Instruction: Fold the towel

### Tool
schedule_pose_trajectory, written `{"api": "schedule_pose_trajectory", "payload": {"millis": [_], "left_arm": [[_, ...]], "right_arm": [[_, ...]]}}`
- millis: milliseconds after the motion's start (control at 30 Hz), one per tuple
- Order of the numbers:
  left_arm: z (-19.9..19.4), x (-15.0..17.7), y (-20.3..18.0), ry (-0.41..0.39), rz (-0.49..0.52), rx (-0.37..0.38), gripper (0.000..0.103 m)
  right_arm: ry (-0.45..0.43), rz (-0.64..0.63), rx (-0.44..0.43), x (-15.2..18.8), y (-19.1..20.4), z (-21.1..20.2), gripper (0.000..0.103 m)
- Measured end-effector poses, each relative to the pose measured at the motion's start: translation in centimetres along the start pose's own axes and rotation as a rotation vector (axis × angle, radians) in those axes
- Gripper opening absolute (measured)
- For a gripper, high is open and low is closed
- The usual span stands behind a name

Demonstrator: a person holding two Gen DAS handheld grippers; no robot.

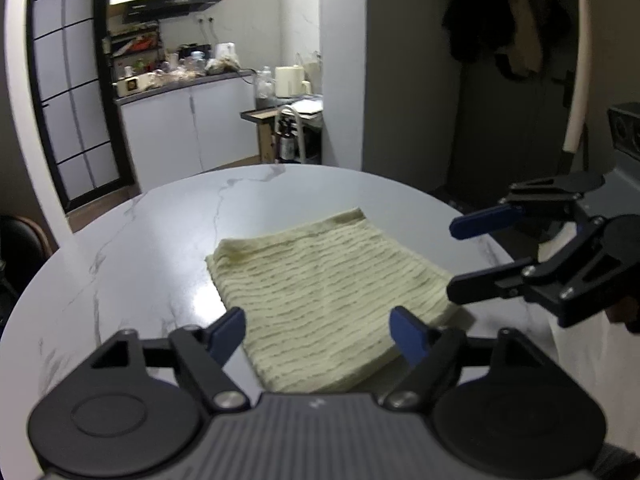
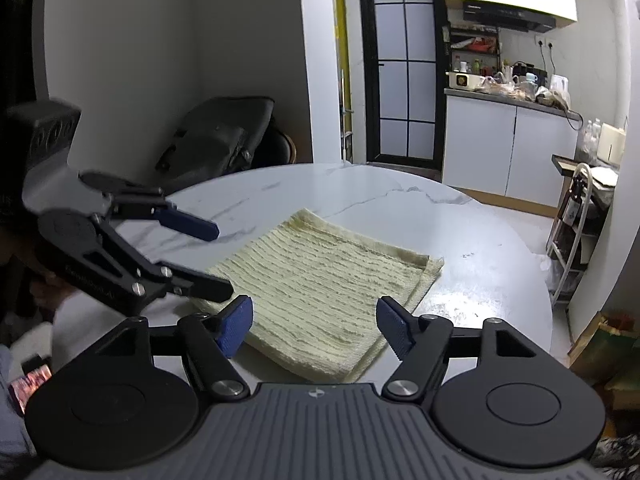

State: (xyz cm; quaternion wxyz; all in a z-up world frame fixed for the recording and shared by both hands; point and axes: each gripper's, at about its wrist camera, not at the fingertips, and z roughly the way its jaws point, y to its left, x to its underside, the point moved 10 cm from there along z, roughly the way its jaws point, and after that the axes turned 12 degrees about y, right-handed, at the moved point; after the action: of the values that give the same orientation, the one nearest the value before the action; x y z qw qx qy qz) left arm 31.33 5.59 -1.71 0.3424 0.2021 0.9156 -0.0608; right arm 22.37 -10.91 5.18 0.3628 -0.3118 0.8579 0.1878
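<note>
A pale yellow ribbed towel (image 1: 328, 292) lies folded flat in layers on the round white marble table (image 1: 152, 248). It also shows in the right wrist view (image 2: 320, 292), with its layered edges at the right. My left gripper (image 1: 318, 330) is open and empty, hovering over the towel's near edge. My right gripper (image 1: 456, 260) is open and empty, just off the towel's right side. In the right wrist view my right gripper (image 2: 314, 322) hangs open over the towel's near edge, and my left gripper (image 2: 220, 262) is open at the towel's left side.
The table (image 2: 480, 260) ends close behind the towel. A dark chair with a bag (image 2: 224, 136) stands behind it. A kitchen counter (image 1: 184, 84) and a small cart (image 2: 576, 216) stand further back. Dark coats (image 1: 508, 16) hang on the wall.
</note>
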Motion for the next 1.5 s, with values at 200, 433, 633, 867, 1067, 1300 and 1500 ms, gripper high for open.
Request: {"api": "schedule_pose_trajectory", "payload": {"millis": [200, 433, 633, 867, 1067, 1300, 1500], "left_arm": [[-1.2, 1.5, -0.8, -0.034, -0.036, -0.031, 0.101], [-2.1, 3.1, -2.4, -0.032, -0.03, -0.049, 0.103], [-3.2, 4.7, -2.7, -0.039, -0.069, -0.122, 0.103], [-5.1, 6.0, -0.8, -0.07, -0.206, -0.111, 0.103], [-6.5, 7.3, 0.5, -0.09, -0.261, -0.13, 0.103], [-6.8, 8.5, 0.0, -0.093, -0.254, -0.132, 0.103], [-5.8, 9.2, -0.8, -0.093, -0.232, -0.087, 0.103]], "right_arm": [[-0.04, 0.057, 0.015, 0.8, -0.3, -1.2, 0.102], [-0.025, 0.042, 0.068, 2.5, 0.3, -1.1, 0.103], [-0.044, 0.038, 0.084, 3.3, 1.0, -1.4, 0.103], [-0.075, 0.074, 0.125, 4.6, 1.0, -2.2, 0.103], [-0.091, 0.063, 0.144, 5.0, 2.0, -2.7, 0.103], [-0.071, 0.102, 0.166, 6.2, 1.7, -2.0, 0.103], [-0.043, 0.105, 0.139, 6.5, 2.6, -1.2, 0.103]]}}
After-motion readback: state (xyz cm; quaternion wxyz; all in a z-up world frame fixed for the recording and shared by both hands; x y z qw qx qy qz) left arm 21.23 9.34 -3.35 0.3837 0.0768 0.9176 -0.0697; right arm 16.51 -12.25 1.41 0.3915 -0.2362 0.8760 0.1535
